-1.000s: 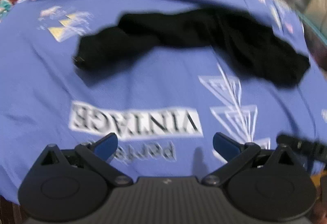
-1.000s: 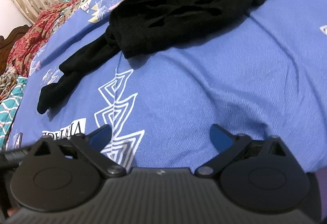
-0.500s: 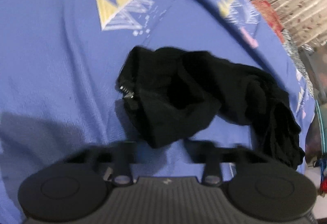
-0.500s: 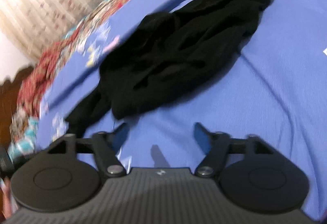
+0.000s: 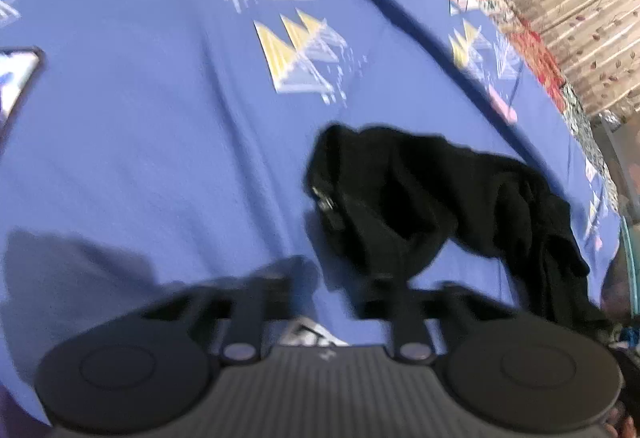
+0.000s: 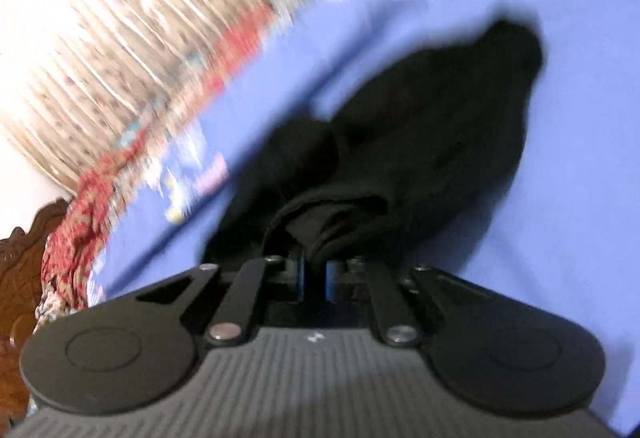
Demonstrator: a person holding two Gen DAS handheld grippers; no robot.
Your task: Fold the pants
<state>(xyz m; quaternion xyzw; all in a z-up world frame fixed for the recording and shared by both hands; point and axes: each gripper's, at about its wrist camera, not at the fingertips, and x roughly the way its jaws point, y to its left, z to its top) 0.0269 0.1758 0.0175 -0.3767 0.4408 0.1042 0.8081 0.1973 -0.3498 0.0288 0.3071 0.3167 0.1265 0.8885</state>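
The black pants (image 5: 432, 198) lie crumpled in a loose heap on the blue printed bedsheet (image 5: 160, 118) that covers the bed, one end bunched and thick, the rest trailing off in dark folds. The right gripper (image 6: 316, 274) has its jaws drawn together on a gathered fold of the pants, the fabric pinched between the blue pads. The left gripper (image 5: 332, 290) hovers just short of the heap's near edge, its jaws too blurred to tell how wide they stand; only the right wrist view shows the carved wooden headboard (image 6: 24, 262) beside a patterned curtain (image 6: 120, 18).
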